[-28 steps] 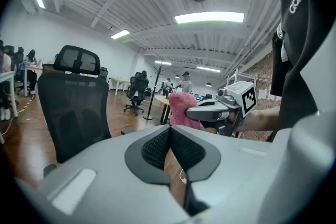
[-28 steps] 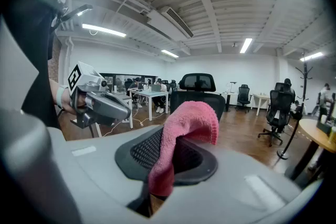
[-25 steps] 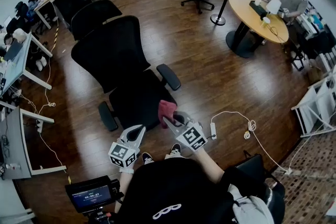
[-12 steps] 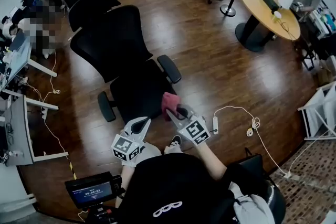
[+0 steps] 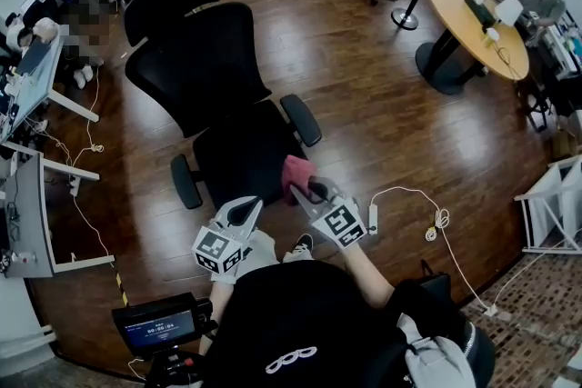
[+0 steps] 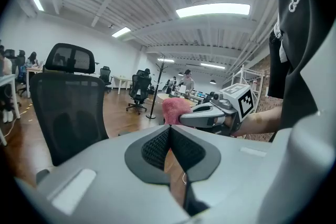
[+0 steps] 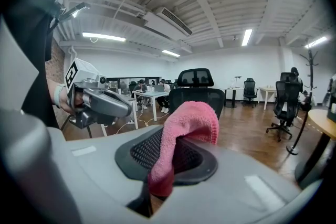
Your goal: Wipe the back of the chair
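Office chair seat (image 5: pixel 241 161) and armrests (image 5: pixel 300 120) block 12 o'clock; its backrest (image 5: pixel 205 64) rises beyond, with a second chair (image 5: pixel 168 0) just behind. Wood floor (image 5: pixel 382 123) lies open at 2 o'clock; desks (image 5: pixel 35 91) crowd 10 o'clock.

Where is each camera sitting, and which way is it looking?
Head view: on the person's head, looking down at the chair; shows their shoulders, left gripper and right gripper.
Left gripper view: rides the left gripper, looking along its shut jaws toward the chair; torso at right.
Right gripper view: rides the right gripper, whose jaws pinch the pink cloth; torso at left.
Shared: both gripper views show the chair and the other gripper.
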`<state>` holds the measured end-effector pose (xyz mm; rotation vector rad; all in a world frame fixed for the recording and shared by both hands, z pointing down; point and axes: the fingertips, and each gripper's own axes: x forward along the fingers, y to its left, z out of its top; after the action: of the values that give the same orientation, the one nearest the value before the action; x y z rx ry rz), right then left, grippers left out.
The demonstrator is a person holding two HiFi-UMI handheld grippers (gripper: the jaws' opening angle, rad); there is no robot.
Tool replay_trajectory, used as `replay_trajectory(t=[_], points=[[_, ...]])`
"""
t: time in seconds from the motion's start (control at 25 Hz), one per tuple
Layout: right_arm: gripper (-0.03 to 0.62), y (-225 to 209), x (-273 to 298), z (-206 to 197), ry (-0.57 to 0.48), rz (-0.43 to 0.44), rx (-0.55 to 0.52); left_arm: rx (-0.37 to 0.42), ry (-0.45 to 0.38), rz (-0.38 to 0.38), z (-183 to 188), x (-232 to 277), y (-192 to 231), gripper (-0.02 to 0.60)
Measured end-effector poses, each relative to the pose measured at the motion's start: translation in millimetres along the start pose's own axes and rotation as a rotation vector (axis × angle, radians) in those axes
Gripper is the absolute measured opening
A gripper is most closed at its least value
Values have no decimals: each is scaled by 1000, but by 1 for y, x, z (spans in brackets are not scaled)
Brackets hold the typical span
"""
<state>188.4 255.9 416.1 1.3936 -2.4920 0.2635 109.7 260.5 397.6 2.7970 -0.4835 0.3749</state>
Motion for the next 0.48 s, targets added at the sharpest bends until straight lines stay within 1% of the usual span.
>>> replay_trajectory(t=[0.32,0.48], points=[[41,-13,52,28,18,-38,-19,2,-32,-39,22,-3,57,-11],[41,-12,87,47,14,-41,-31,-2,-38,-36,29,-13,95,-11]])
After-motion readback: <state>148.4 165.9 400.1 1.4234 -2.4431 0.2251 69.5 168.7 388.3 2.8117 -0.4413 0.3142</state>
